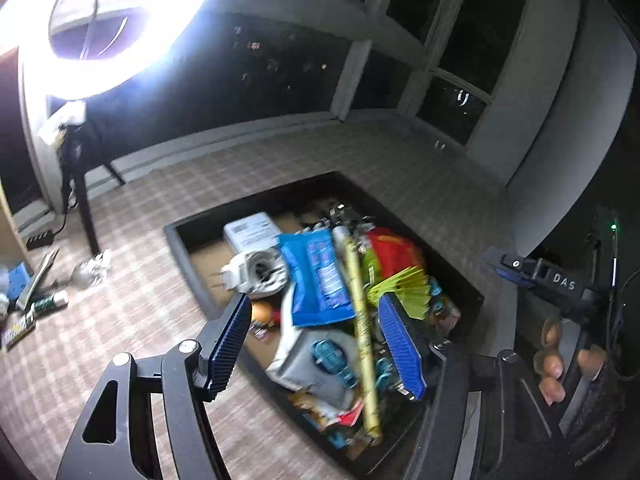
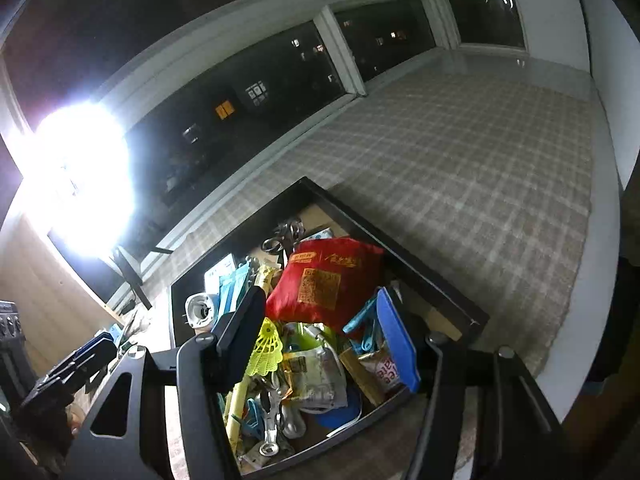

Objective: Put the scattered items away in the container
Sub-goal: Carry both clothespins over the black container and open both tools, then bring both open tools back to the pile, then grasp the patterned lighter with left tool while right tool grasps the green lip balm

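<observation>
A surface covered with a beige plaid cloth [image 1: 168, 320] is seen, running up to a window sill. A black tray-like container [image 1: 256, 202], piled with mixed items, is set directly on it. Well apart from the container, at the cloth's left end in the left wrist view, a crumpled silvery wrapper [image 1: 90, 270], a green-and-white tube [image 1: 50, 302], a blue box [image 1: 18, 276] and a flat strip [image 1: 38, 278] are scattered.
</observation>
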Demonstrator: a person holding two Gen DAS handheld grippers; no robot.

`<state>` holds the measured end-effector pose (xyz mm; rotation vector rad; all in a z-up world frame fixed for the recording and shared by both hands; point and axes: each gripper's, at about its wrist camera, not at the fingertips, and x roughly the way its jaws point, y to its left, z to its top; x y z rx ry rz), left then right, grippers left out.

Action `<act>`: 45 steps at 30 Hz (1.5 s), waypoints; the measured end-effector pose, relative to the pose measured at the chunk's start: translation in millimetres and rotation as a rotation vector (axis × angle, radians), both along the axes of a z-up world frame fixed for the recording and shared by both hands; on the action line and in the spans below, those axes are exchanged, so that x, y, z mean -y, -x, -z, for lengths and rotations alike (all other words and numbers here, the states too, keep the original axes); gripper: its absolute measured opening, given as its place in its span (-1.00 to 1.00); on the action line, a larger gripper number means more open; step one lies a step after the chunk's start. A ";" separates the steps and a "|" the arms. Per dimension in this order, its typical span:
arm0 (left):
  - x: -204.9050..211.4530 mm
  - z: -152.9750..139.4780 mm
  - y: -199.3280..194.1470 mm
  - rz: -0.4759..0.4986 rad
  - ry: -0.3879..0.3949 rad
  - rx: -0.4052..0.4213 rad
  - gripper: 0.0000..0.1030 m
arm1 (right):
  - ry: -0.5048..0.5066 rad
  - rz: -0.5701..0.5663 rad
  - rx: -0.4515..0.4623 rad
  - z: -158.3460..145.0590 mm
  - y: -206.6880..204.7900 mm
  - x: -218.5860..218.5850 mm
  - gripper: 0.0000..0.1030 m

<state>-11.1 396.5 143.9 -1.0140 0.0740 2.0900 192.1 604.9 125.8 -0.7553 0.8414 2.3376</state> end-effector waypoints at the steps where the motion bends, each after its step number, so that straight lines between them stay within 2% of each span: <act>1: 5.4 2.3 2.4 -0.015 -0.001 0.004 0.21 | 0.004 -0.010 0.001 0.6 2.3 1.8 0.11; 5: 28.4 11.8 8.9 -0.056 0.011 0.020 0.20 | 0.014 -0.071 -0.006 1.6 16.2 16.6 0.11; 9: 57.2 20.3 12.0 -0.090 0.038 0.013 0.17 | -0.004 -0.180 -0.018 -5.1 42.8 37.3 0.11; 13: 101.8 27.8 21.0 -0.149 0.080 -0.010 0.17 | -0.040 -0.380 -0.019 -18.3 90.2 72.7 0.11; 17: 162.7 43.2 33.8 -0.217 0.132 -0.034 0.17 | -0.109 -0.639 0.023 -21.4 156.0 127.7 0.11; 23: 229.4 70.1 78.1 -0.231 0.270 -0.072 0.17 | -0.241 -0.968 0.117 2.3 248.1 224.0 0.10; 27: 244.7 85.4 114.9 -0.201 0.319 -0.071 0.13 | -0.244 -1.113 0.195 27.5 309.2 267.6 0.08; 28: 247.3 88.5 125.0 -0.191 0.321 -0.076 0.04 | -0.253 -1.136 0.215 34.2 323.1 275.5 0.07; 29: 248.3 90.5 131.1 -0.176 0.320 -0.070 -0.20 | -0.258 -1.151 0.229 39.0 332.0 280.0 0.05; 30: 249.2 93.5 139.1 -0.159 0.321 -0.060 -0.24 | -0.251 -1.180 0.244 45.4 345.6 286.0 0.03; 34: 252.9 105.4 162.0 -0.091 0.324 -0.028 -0.18 | -0.238 -1.238 0.280 65.3 386.1 297.8 0.02; 38: 253.2 118.8 176.2 -0.038 0.348 -0.012 -0.05 | -0.219 -1.281 0.324 86.3 414.9 308.1 -0.01; 41: 252.5 126.2 184.7 -0.020 0.354 0.000 -0.04 | -0.236 -1.307 0.360 100.6 425.0 316.5 -0.07; 43: 251.2 129.7 190.8 -0.010 0.355 0.012 -0.04 | -0.261 -1.310 0.350 102.3 427.7 319.2 -0.07; 45: 249.5 133.7 196.7 -0.016 0.364 0.008 -0.01 | -0.241 -1.312 0.345 102.1 431.6 318.6 -0.08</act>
